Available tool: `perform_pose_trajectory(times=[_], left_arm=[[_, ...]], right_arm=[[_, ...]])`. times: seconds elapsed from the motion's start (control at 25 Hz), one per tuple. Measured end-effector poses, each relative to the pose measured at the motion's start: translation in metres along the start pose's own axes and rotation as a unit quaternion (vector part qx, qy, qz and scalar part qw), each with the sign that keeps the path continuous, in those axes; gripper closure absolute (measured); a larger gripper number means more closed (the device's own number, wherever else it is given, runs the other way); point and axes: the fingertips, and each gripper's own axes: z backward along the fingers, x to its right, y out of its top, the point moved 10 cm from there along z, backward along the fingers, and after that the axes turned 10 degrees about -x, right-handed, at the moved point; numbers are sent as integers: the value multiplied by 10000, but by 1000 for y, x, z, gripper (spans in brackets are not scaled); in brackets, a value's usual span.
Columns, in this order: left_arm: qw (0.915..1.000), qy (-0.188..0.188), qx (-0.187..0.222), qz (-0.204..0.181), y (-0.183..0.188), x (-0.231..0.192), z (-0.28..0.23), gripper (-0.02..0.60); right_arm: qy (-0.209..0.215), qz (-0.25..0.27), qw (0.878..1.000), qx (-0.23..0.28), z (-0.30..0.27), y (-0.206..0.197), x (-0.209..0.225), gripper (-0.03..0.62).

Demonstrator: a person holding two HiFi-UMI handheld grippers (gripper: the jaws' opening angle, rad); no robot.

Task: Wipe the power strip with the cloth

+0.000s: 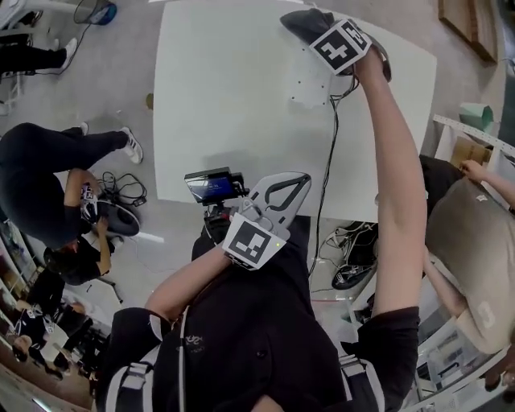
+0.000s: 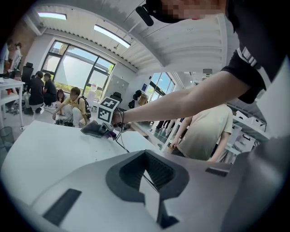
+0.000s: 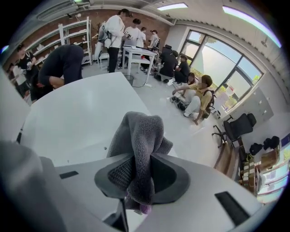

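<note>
A white power strip [image 1: 310, 84] lies on the white table [image 1: 225, 96] toward its far right, and its black cable [image 1: 328, 161] runs off the near edge. My right gripper [image 1: 312, 28] reaches over the table's far right part, just beyond the strip, and is shut on a dark grey cloth [image 1: 302, 22]. In the right gripper view the cloth [image 3: 140, 131] is bunched between the pads of the right gripper [image 3: 141, 176] and hangs down toward the tabletop. My left gripper [image 1: 299, 181] hovers at the near table edge, shut and empty; its jaws [image 2: 146, 156] point toward the cloth [image 2: 93, 129].
A small screen device [image 1: 213, 185] sits at the table's near edge beside my left gripper. People sit on the floor to the left [image 1: 48, 185], and a person in a beige shirt [image 1: 475, 241] bends at the right. Cables [image 1: 350, 241] lie on the floor under the table's near right.
</note>
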Motion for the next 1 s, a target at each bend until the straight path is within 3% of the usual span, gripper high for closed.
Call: perform_pose_trajectory(times=[0.2, 0.4, 0.68, 0.76, 0.88, 1.0], left_arm=[[9997, 104, 203, 95, -4, -12, 9, 548], [9996, 190, 18, 185, 7, -20, 7, 548], [9999, 130, 34, 92, 7, -14, 16, 548], [9998, 190, -41, 42, 11, -11, 20, 548], [9999, 101, -8, -72, 10, -5, 25, 548], [9998, -43, 50, -170, 6, -7, 29, 548]], right_arm=[[485, 650, 9967, -65, 15, -10, -45, 494], [553, 1503, 9871, 94, 35, -42, -100, 494], [1172, 1595, 9802, 48, 54, -88, -164, 494], [1415, 1361, 9805, 16, 57, -105, -173, 494], [1615, 178, 9853, 526, 71, -132, -173, 494], [1053, -1154, 9801, 1222, 82, -124, -138, 494]])
